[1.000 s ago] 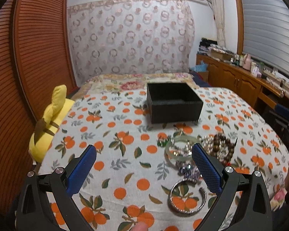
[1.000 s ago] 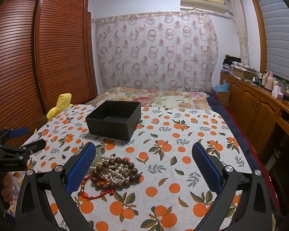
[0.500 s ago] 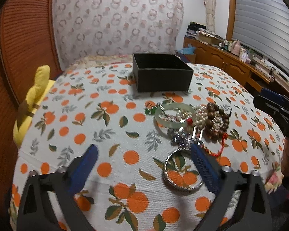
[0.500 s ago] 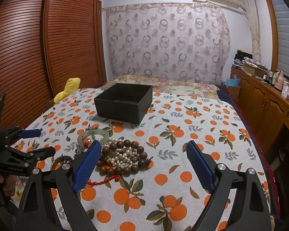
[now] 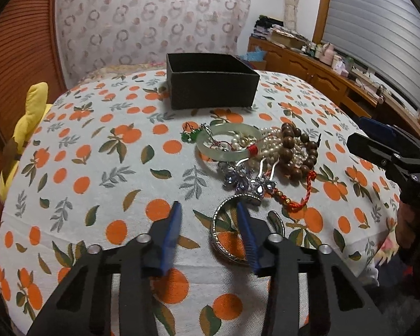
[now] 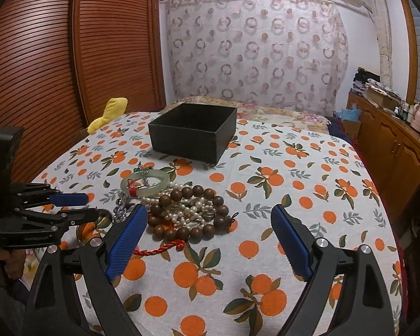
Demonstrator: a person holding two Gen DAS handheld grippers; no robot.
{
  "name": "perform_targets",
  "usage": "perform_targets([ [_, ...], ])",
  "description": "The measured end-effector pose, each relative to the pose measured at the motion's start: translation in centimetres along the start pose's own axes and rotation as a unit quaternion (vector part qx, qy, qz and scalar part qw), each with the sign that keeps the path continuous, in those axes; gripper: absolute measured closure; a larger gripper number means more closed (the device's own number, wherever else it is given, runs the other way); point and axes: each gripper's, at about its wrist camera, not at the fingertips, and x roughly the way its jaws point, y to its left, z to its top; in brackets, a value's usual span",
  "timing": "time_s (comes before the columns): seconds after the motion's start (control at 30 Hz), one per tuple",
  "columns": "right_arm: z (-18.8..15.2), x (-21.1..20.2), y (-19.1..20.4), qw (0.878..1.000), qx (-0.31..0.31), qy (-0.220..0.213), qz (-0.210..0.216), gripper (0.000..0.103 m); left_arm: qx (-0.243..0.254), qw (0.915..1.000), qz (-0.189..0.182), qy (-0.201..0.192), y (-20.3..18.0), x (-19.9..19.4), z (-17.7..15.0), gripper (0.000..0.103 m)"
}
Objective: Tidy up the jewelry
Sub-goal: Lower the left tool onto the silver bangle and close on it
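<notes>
A heap of jewelry lies on the orange-print cloth [image 5: 98, 168]: a jade bangle [image 5: 224, 156] [image 6: 154, 189], wooden beads [image 5: 291, 137] [image 6: 182, 194], pearls [image 5: 271, 148] [image 6: 193, 210], a crystal hairpin [image 5: 246, 182], a red cord [image 5: 308, 196] and a silver bangle [image 5: 224, 252]. Behind stands an open black box [image 5: 210, 84] [image 6: 193, 131]. My left gripper [image 5: 207, 204] [image 6: 92, 205] hangs low over the silver bangle. Its jaws are closing, with the bangle's left rim between them but untouched. My right gripper [image 6: 210, 240] [image 5: 355, 131] stands open in front of the wooden beads, holding nothing.
A yellow plush toy [image 5: 28, 123] [image 6: 109, 112] lies at the cloth's left edge, against slatted wooden doors [image 6: 56, 70]. A wooden cabinet [image 5: 322, 75] with clutter runs along the right. A hand [image 5: 406, 224] holds the right gripper at the front right.
My left gripper has sunk and tilted down toward the silver bangle, and its jaws have narrowed from wide apart. The right gripper has dipped toward the bead heap, still wide.
</notes>
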Motion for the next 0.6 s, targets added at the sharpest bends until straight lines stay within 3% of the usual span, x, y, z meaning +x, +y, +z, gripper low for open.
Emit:
perform_targets([
  [0.17, -0.2, 0.4, 0.3, 1.000, -0.008, 0.009, 0.010, 0.012, 0.004, 0.9999, 0.001, 0.009, -0.1, 0.6, -0.2, 0.081],
  [0.27, -0.3, 0.8, 0.6, 1.000, -0.013, 0.018, 0.021, 0.017, 0.010, 0.9999, 0.003, 0.009, -0.1, 0.7, -0.3, 0.098],
  [0.6, 0.0, 2.9, 2.3, 0.996, -0.036, 0.049, 0.071, 0.040, 0.000, 0.9999, 0.003, -0.012, 0.5, -0.3, 0.0, 0.099],
])
